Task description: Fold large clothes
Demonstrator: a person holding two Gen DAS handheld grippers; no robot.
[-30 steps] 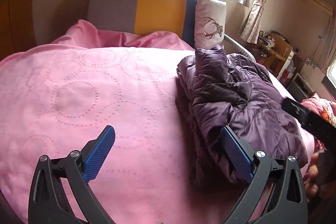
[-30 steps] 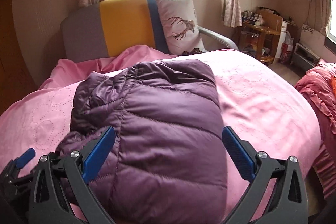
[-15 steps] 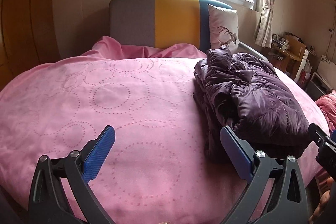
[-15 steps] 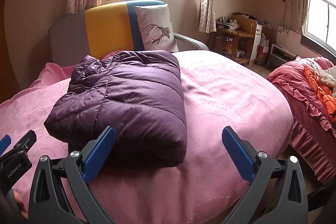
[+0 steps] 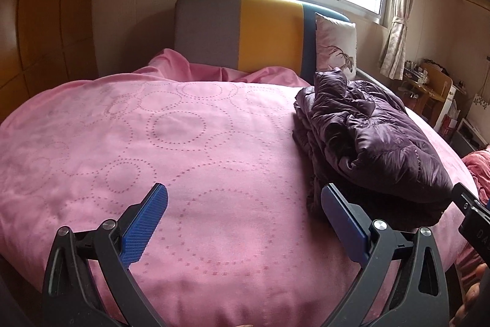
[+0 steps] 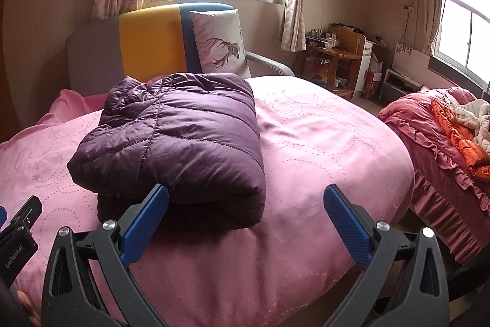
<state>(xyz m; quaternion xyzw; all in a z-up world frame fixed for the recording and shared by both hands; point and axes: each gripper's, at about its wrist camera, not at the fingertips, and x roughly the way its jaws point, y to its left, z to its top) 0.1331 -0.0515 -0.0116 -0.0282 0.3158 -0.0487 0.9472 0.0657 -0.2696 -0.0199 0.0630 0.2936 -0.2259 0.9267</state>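
Observation:
A purple quilted puffer jacket (image 6: 180,140) lies folded into a thick rectangular bundle on the pink bedspread (image 6: 321,143). In the left wrist view the jacket (image 5: 367,140) sits to the right on the bedspread (image 5: 168,143). My left gripper (image 5: 245,222) is open over bare bedspread, to the left of the jacket, holding nothing. My right gripper (image 6: 245,219) is open too, just in front of the bundle's near edge, apart from it. Both sets of blue pads are empty.
A grey, yellow and blue headboard (image 6: 144,51) and a deer-print pillow (image 6: 220,42) stand behind the jacket. To the right are a second bed (image 6: 444,137) with red and orange bedding, and a wooden desk (image 6: 333,57). Part of the other gripper (image 6: 18,235) shows at bottom left.
Both grippers have pulled back and away from the jacket, which now looks smaller and lies untouched. Their jaws stayed open throughout.

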